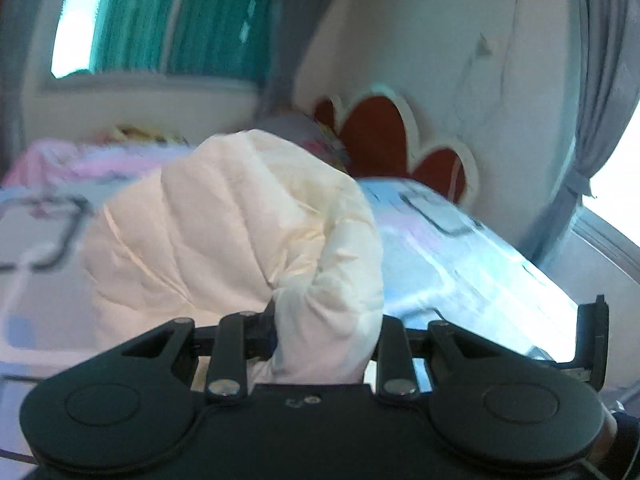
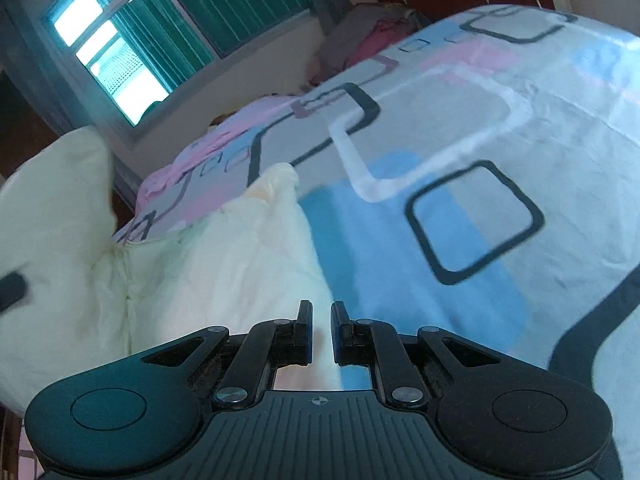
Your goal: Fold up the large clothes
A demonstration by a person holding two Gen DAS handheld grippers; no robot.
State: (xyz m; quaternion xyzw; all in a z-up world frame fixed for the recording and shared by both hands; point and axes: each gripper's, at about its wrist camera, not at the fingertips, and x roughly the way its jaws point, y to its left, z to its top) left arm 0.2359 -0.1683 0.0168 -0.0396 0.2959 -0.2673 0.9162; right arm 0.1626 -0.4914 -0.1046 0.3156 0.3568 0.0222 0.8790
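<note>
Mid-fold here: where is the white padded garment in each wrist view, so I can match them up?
Left wrist: the white padded garment fills the centre, bunched up and clamped in the left gripper.
Right wrist: it lies at lower left, running to the right gripper.
Shared landmark: the window with green curtains.

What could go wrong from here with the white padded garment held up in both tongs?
1. The left tongs pinch only a thick bunched fold of the white padded garment; it may slip out.
2. The right tongs hold just a thin edge, so it could pull free.
3. Slack fabric may drag and wrinkle the patterned bedsheet.
</note>
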